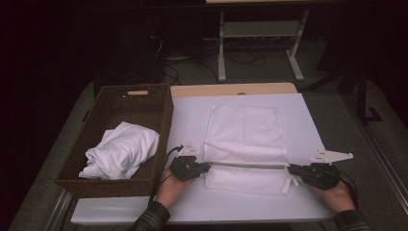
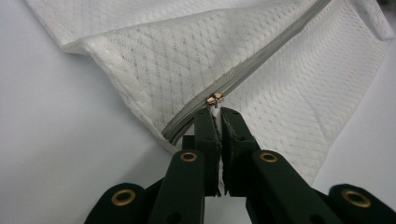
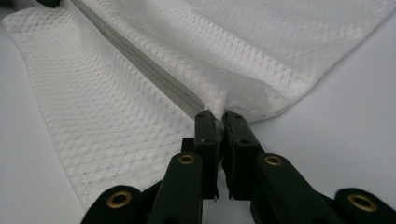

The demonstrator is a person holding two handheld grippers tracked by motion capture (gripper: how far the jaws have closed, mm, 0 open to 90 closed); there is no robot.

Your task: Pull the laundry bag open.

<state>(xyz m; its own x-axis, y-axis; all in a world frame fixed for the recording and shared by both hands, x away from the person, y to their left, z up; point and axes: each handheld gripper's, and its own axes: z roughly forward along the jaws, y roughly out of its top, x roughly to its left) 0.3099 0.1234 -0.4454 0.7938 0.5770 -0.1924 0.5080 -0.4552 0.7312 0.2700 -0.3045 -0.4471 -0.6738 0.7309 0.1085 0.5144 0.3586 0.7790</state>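
Left gripper pinches zipper pull; right gripper pinches mesh bag corner opposite.

a white mesh fabric laundry bag is laid flat on the table, near edge folded under. its grey zipper is stretched straight across the bag. a small brass zipper slider is positioned at one end.

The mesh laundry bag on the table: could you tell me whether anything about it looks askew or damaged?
Nothing stands out. The mesh laundry bag lies flat and square on the table, its zipper straight, with no visible tear. Its near right corner tab folds slightly.
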